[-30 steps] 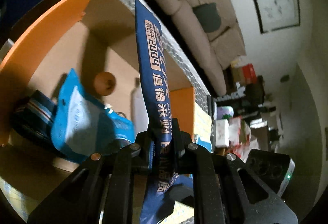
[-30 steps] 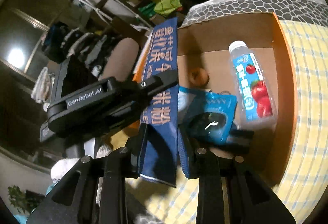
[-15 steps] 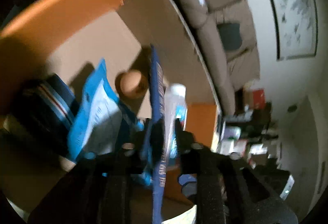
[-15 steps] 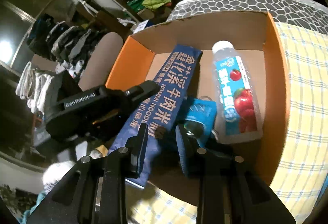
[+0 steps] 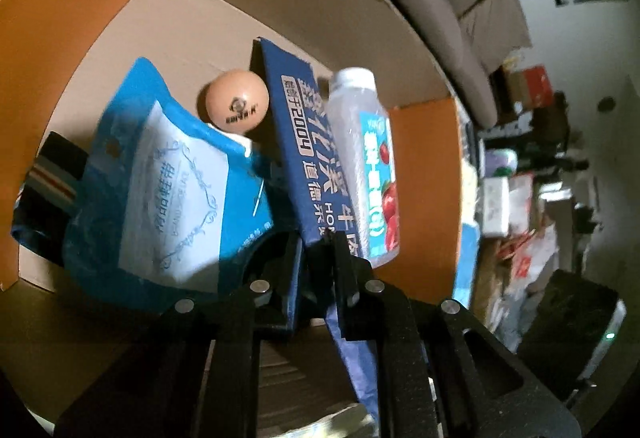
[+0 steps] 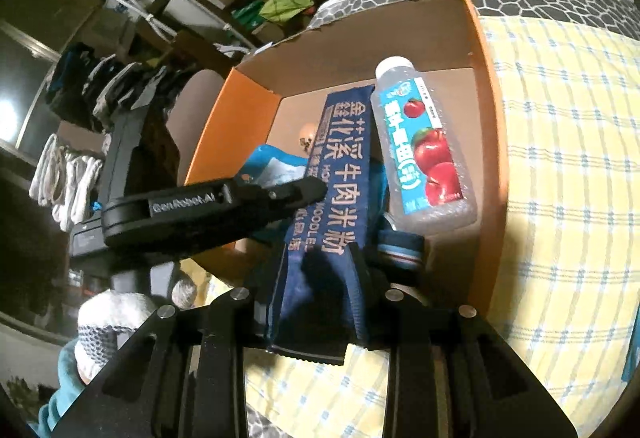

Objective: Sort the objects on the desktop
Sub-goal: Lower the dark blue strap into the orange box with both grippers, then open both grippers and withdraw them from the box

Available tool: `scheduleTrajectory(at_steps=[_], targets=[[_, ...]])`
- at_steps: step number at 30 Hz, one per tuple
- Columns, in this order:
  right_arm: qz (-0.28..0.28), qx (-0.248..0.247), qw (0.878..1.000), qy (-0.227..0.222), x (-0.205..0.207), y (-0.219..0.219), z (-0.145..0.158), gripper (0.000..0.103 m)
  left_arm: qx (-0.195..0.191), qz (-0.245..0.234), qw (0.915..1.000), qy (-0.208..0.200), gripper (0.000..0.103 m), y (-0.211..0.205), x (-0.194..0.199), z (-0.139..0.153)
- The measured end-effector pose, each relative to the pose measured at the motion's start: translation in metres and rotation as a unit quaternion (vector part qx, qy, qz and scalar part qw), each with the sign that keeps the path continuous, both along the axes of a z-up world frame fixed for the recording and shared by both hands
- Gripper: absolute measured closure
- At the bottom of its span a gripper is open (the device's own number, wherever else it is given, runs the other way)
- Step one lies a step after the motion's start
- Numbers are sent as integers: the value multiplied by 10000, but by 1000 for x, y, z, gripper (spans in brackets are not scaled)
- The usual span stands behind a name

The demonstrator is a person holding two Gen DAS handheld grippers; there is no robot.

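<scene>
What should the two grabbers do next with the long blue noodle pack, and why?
Probably lower it a little further, then let go. Both the left gripper and right gripper pinch the noodle pack, which already slants into the orange box beside the apple drink bottle.

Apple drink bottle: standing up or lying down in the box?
Lying down. The bottle rests on its side on the box floor, white cap toward the far wall, beside the blue noodle pack.

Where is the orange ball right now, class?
In the left wrist view the ball sits on the box floor, between the light-blue pouch and the dark-blue noodle packet. In the right wrist view the packet mostly hides it.
</scene>
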State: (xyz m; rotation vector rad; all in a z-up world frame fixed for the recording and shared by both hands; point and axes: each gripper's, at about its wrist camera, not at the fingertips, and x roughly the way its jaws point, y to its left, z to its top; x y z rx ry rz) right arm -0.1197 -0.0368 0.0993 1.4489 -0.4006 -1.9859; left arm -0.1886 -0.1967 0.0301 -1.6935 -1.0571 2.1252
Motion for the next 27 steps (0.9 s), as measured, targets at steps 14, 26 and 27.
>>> scheduleTrajectory(at_steps=[14, 26, 27], targets=[[-121, 261, 9996, 37, 2, 13, -3, 71, -966, -373, 9942, -299, 89, 39, -17, 4], [-287, 346, 9985, 306, 15, 23, 12, 42, -569, -89, 9979, 306, 19, 5, 23, 41], [-310, 369, 9982, 362, 17, 24, 15, 31, -589, -97, 9975, 367, 16, 3, 28, 47]])
